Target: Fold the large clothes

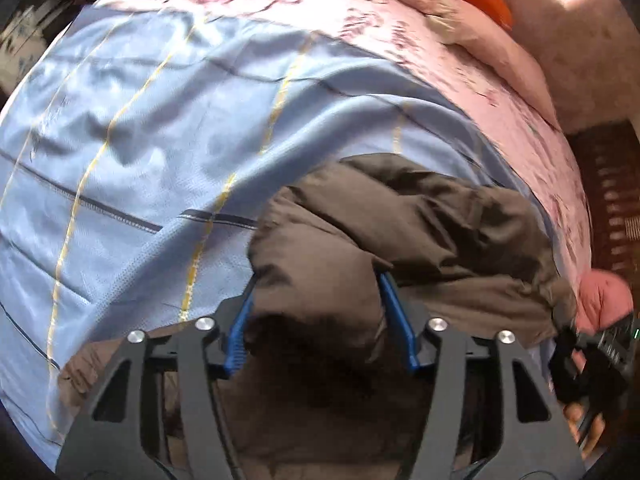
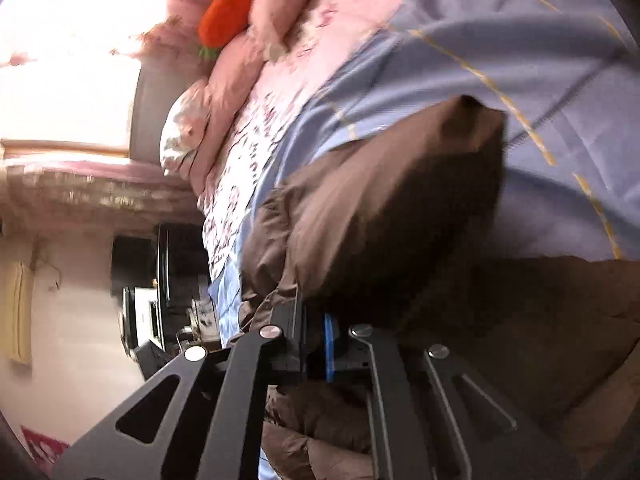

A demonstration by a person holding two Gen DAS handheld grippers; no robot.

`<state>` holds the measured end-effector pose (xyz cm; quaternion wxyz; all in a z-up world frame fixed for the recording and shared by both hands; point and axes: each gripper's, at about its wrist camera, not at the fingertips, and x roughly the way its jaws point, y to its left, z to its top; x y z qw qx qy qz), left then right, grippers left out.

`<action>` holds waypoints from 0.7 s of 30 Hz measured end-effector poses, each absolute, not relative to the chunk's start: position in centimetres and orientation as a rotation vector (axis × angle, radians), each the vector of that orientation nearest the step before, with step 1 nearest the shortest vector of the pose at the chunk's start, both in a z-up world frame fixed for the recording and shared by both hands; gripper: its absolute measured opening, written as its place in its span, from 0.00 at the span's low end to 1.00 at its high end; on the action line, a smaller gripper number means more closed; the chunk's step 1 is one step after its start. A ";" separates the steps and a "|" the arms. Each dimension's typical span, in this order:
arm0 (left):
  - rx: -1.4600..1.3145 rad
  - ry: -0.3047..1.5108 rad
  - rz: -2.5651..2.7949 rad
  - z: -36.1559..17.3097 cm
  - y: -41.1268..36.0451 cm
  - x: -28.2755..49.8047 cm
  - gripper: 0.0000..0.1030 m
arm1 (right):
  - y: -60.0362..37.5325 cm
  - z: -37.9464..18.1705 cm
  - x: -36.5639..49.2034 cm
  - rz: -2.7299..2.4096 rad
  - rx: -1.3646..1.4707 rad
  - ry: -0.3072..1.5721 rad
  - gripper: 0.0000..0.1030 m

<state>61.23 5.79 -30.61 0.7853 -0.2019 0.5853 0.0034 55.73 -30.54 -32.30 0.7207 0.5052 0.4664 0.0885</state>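
Observation:
A brown padded jacket [image 1: 420, 220] lies bunched on a blue sheet [image 1: 140, 140] with thin yellow lines. My left gripper [image 1: 317, 276] points down at it, and a thick fold of the jacket fills the gap between its blue pads [image 1: 394, 308], which press on it from both sides. At the right edge of the left wrist view, my right gripper [image 1: 580, 352] holds the jacket's far end. In the right wrist view the right gripper [image 2: 314, 312] has its jaws nearly together, pinching brown jacket [image 2: 380, 208] fabric that rises in a hump ahead of it.
Pink floral bedding [image 1: 440, 60] and pink pillows [image 2: 256, 40] lie beyond the sheet, with an orange carrot plush [image 2: 232, 4] on them. Dark furniture [image 2: 160, 280] stands beside the bed [image 2: 240, 152] under a bright window. A patterned dark rug [image 1: 608, 208] lies off the bed's edge.

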 end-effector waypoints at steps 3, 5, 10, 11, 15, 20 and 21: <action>-0.425 1.288 0.082 -33.8 6.5 60.6 0.59 | -30.9 -36.8 54.8 0.160 1.190 1.088 0.05; -0.461 1.306 0.081 -35.0 6.8 60.3 0.61 | -30.4 -37.3 54.6 0.155 1.155 1.083 0.05; -0.286 1.231 0.068 -30.8 5.7 59.5 0.59 | -29.0 -31.1 53.7 0.189 0.825 1.136 0.63; -0.271 1.201 0.046 -29.2 6.0 59.0 0.66 | -29.0 -29.7 53.1 0.199 0.776 1.129 0.80; -0.176 1.068 0.030 -24.8 6.6 58.8 0.96 | -29.1 -22.5 52.3 0.160 0.427 0.938 0.98; -0.116 1.109 0.021 -26.7 5.3 62.3 0.98 | -28.4 -25.4 57.8 0.038 0.171 1.017 0.99; -0.128 1.164 -0.010 -28.0 4.9 63.1 0.98 | -28.3 -27.1 58.6 0.048 0.197 1.080 0.99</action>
